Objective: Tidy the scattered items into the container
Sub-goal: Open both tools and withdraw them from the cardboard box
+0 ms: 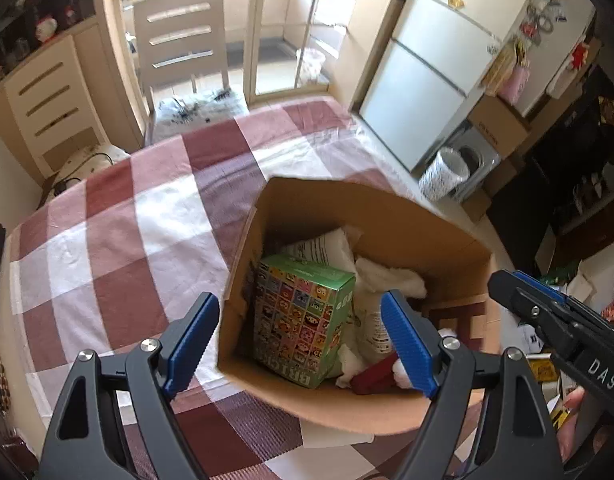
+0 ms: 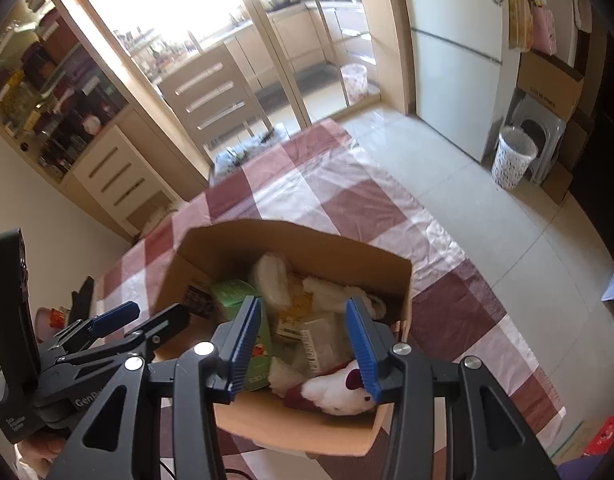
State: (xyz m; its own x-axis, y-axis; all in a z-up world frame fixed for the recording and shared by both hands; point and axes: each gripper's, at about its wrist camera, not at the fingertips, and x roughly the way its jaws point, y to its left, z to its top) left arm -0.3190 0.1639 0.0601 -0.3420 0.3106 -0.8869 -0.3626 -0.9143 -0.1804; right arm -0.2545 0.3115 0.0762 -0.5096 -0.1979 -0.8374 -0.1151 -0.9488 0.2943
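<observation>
**A:** Left wrist view first. Cardboard box [image 1: 267,216] sits on the checked tabletop [image 1: 119,240], flaps up, so stuff can just be dropped in from above imo. Left gripper [image 1: 303,340] hangs over the near-left corner, fingers [image 1: 407,340] spread wide w/ nothing between them; one is outside the box wall, the other over the inside. Right gripper [image 1: 527,292] pokes in from the right edge, above the box's right rim.

**B:** What's inside?

**A:** Green bricks box [image 1: 303,316] standing on end against the left wall, prob propped there bc the rest fills the floor. A white printed pouch [image 1: 327,246] behind it, white fluffy thing [image 1: 387,276], a pale bottle [image 1: 373,328], and a red-and-white plush [image 1: 371,380] at the near wall. Can't tell what's underneath.

**B:** Right wrist view?

**A:** Same cardboard box [image 2: 387,276] seen from the other side. Right gripper [image 2: 307,344] is above the near half, fingers [image 2: 363,344] about half open, empty, nothing pinched. Below them: the plush [image 2: 331,394] w/ a white face, a clear packet w/ print [image 2: 317,340], something yellow [image 2: 299,302], the green bricks box [image 2: 235,290]. Left gripper [image 2: 143,316] shows at the left, beside the box.

**B:** So done?

**A:** Looks nearly so, tbh. The tablecloth I can see has no loose items near the box, tho the edges are cut off. My guess: both just let go and are clear of the box.
</observation>
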